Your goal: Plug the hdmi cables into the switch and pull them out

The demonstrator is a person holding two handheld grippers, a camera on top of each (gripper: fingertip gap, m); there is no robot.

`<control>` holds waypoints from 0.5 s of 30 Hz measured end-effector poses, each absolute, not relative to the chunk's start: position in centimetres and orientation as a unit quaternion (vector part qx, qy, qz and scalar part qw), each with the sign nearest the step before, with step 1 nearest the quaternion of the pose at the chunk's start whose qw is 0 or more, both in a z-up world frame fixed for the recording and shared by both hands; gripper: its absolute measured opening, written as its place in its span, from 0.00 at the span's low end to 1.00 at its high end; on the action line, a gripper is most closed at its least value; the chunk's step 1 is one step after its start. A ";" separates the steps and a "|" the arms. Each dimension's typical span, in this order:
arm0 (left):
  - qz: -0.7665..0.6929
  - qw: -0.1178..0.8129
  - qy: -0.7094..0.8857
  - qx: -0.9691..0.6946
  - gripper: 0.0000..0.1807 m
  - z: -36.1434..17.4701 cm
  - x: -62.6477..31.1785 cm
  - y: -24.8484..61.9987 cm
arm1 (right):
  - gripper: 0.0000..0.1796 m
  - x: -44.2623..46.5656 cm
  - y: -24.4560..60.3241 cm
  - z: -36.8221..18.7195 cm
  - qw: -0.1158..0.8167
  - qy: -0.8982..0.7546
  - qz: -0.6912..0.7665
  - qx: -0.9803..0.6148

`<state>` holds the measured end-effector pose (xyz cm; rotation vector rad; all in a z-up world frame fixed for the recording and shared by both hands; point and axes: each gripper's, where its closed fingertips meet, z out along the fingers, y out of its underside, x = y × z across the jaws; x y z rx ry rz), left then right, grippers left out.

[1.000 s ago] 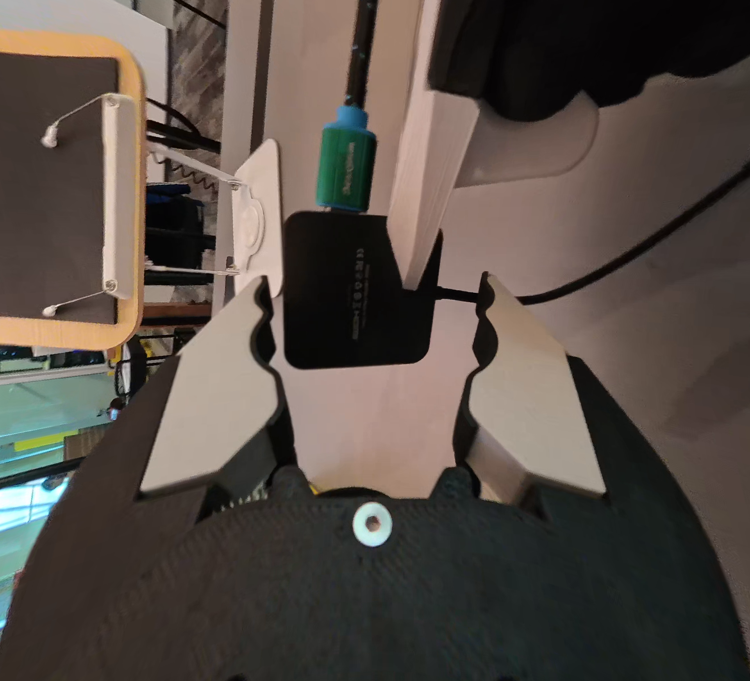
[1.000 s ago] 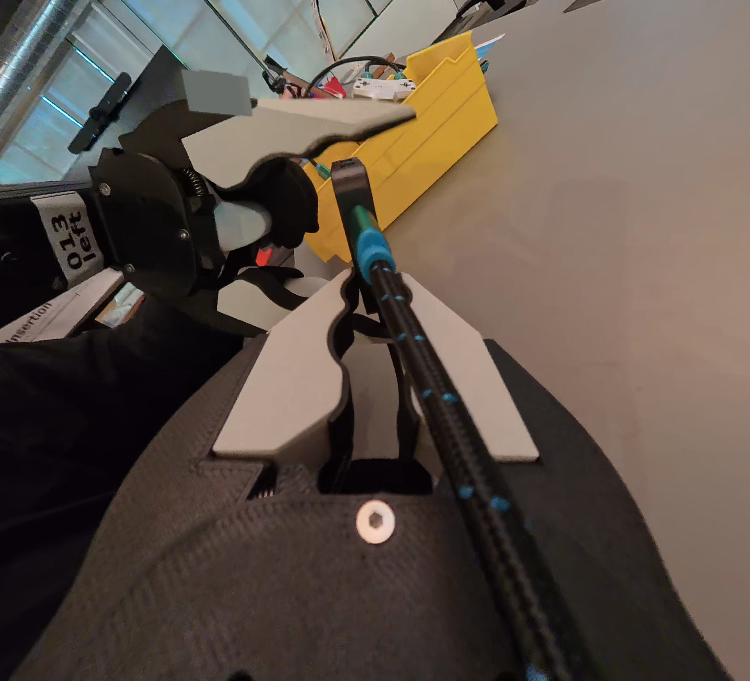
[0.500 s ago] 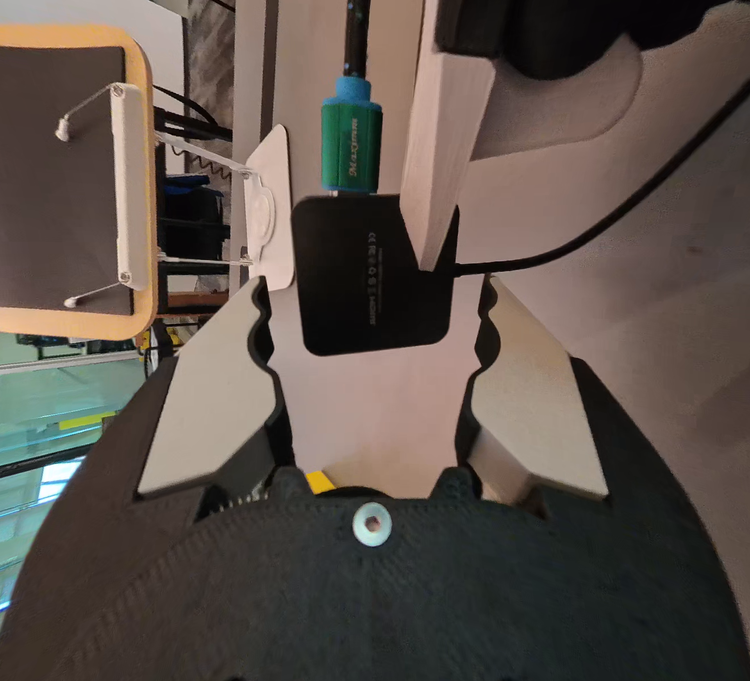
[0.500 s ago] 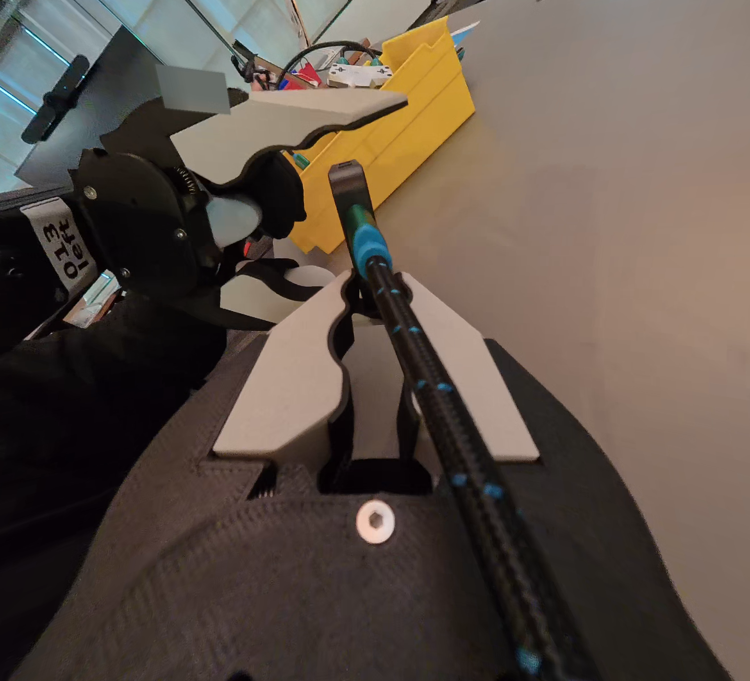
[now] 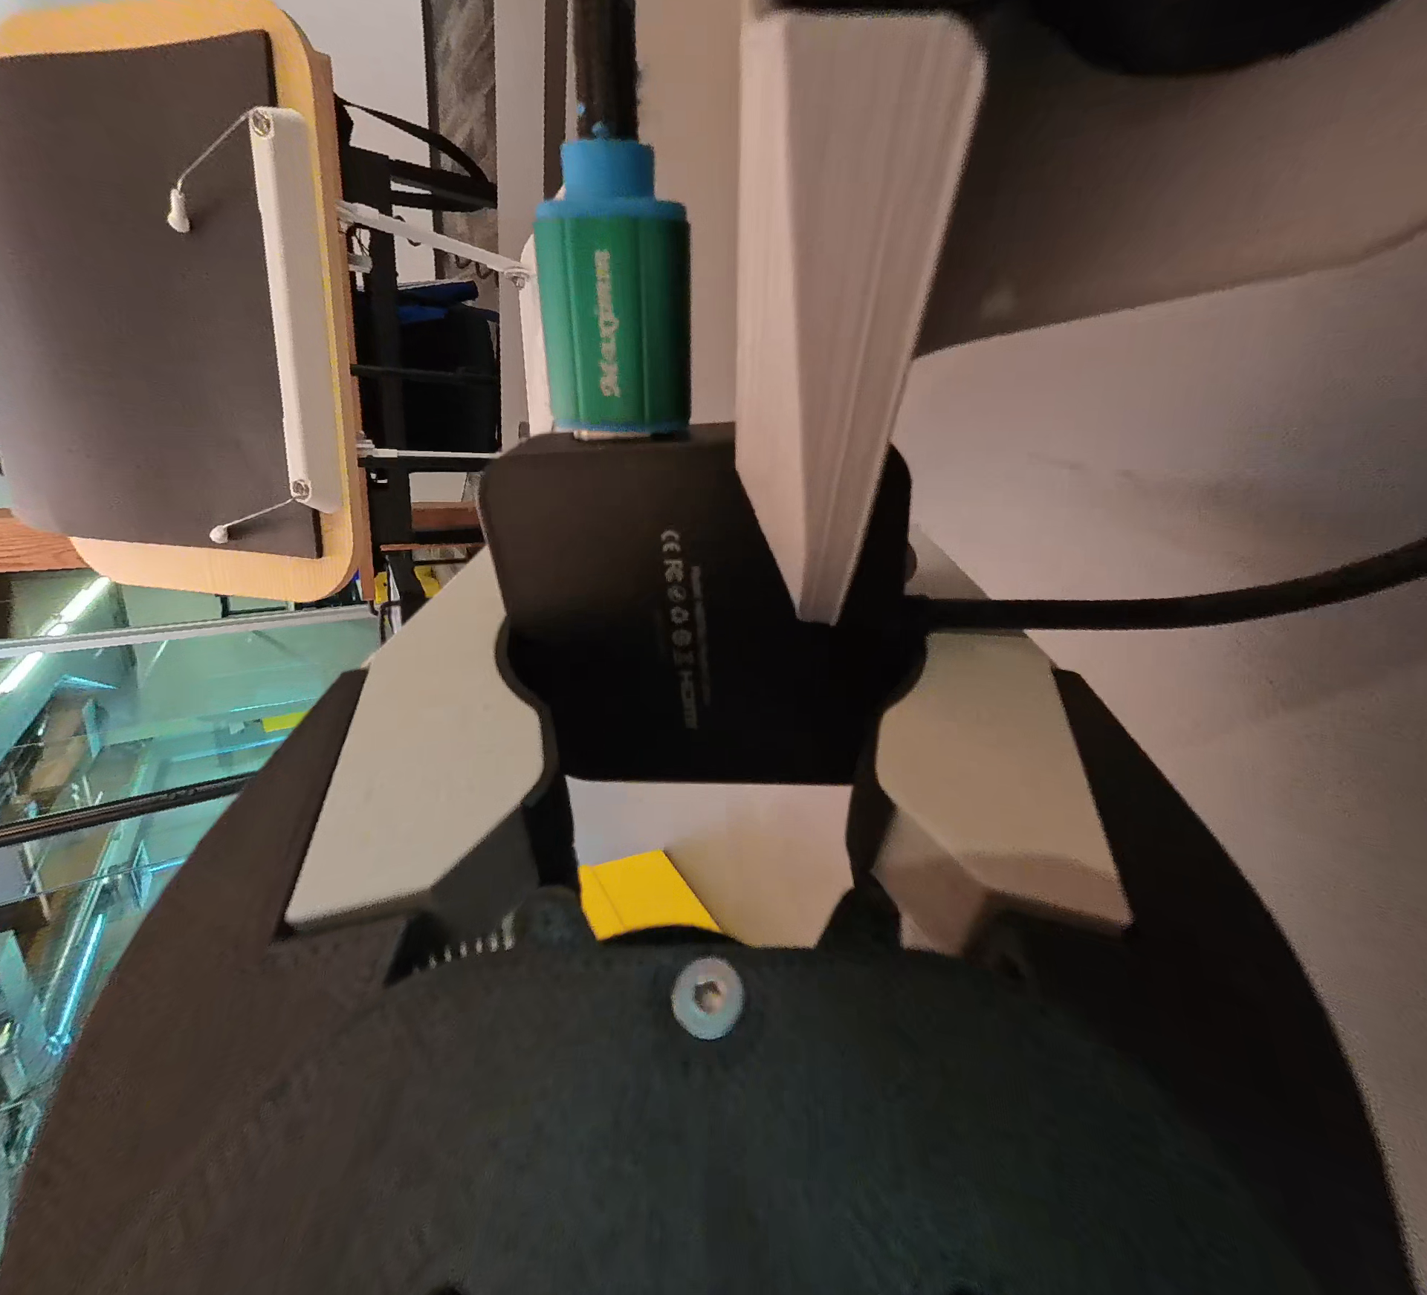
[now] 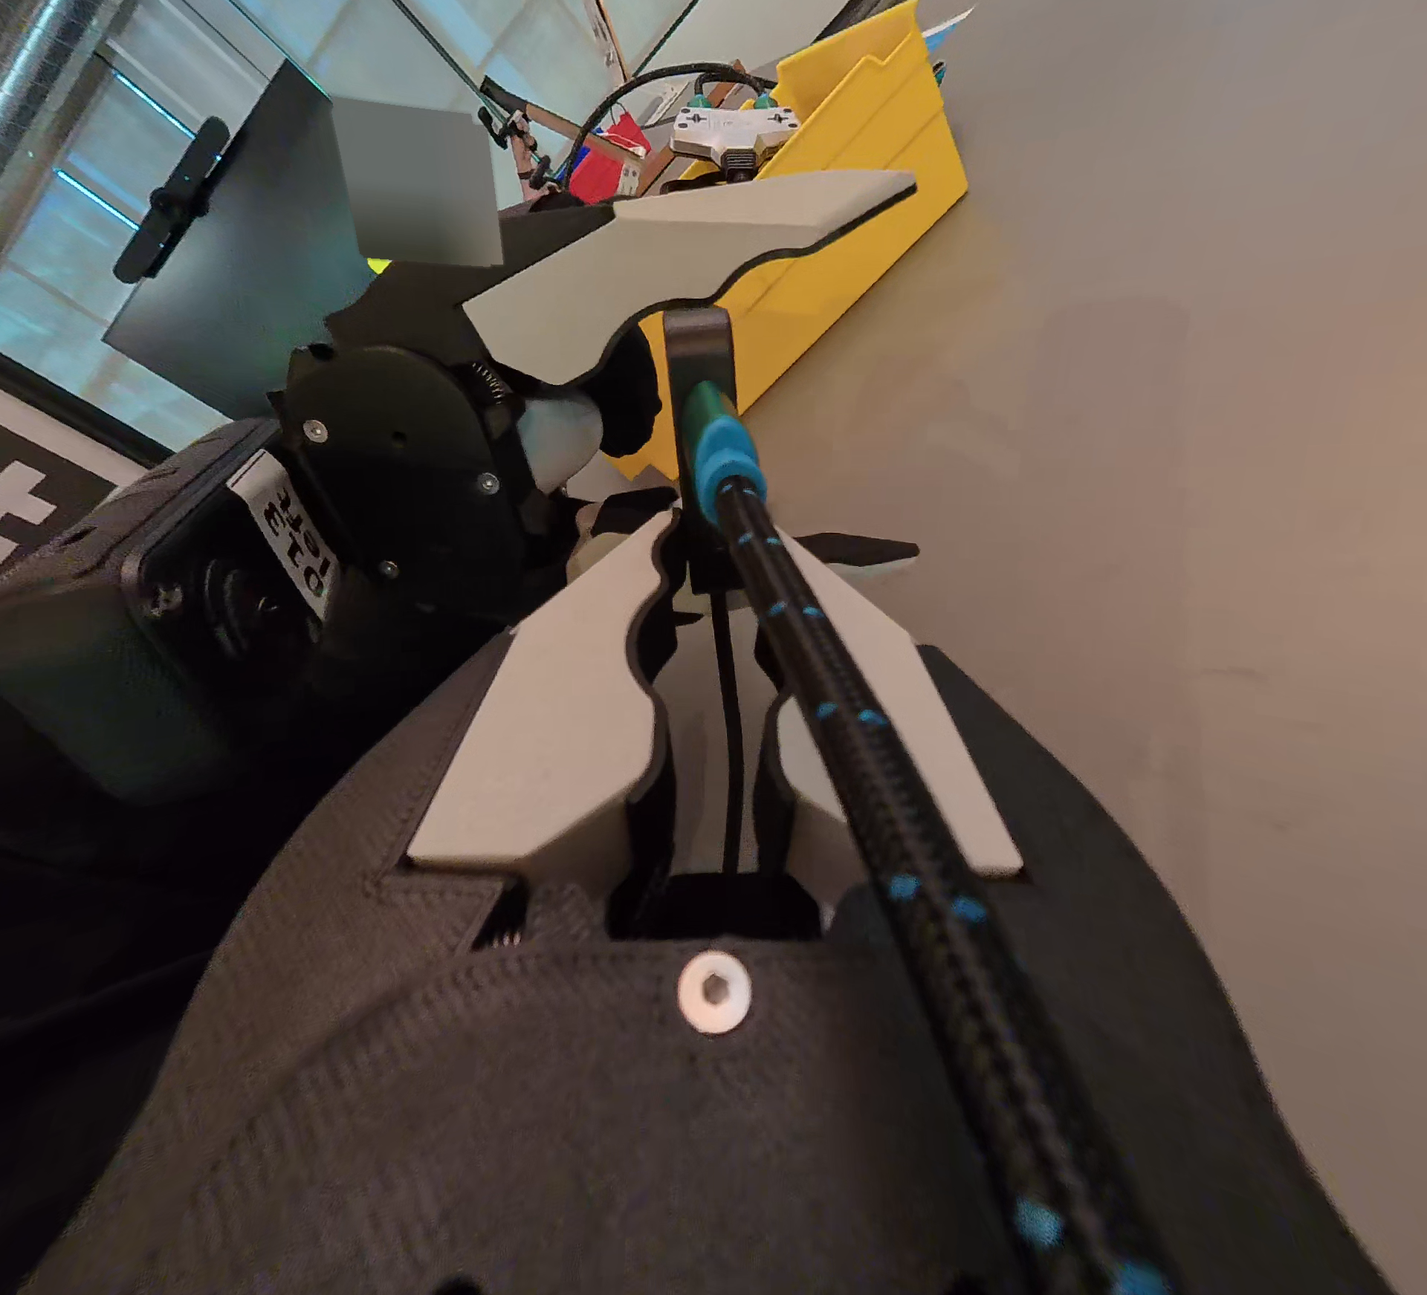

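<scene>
A black HDMI switch (image 5: 695, 609) is held on edge above the grey table (image 6: 1158, 409). A green HDMI plug (image 5: 614, 316) with a blue collar sits in its far port, on a black braided cable (image 5: 606, 23). My left gripper (image 5: 710, 629) is open, and its two fingers straddle the switch's sides at close range. My right gripper (image 6: 714, 548) is shut on the switch's near edge (image 6: 699, 355). One of its white fingers (image 5: 834, 332) shows in the left wrist view, pressing on the switch. The braided cable (image 6: 849, 741) runs back over my right finger. The switch's thin black lead (image 5: 1158, 602) trails off to the right.
A yellow bin (image 6: 872, 177) stands on the table behind the switch and holds a grey device (image 6: 733, 135) and cables. A dark monitor (image 6: 232, 239) and windows are at the back left. A wood-rimmed dark panel (image 5: 154, 293) is left of the left gripper. Tip to tip, the grippers are about 6 cm apart.
My left gripper has moved forward, so the switch now sits between its fingers instead of ahead of them. Its jaw gap looks the same. My right gripper still holds the switch.
</scene>
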<state>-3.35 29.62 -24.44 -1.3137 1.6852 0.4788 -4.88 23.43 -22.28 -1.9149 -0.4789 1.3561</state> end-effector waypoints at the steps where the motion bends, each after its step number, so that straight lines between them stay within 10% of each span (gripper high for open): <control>1: 0.196 0.458 0.683 -0.534 0.48 -24.5 -3.4 29.7 | 0.07 -4.9 23.4 -22.4 0.366 -0.190 0.521 -0.747; 15: 0.162 0.446 0.662 -0.581 0.47 -25.4 -4.1 30.3 | 0.12 -4.4 24.1 -22.0 0.402 -0.210 0.476 -0.754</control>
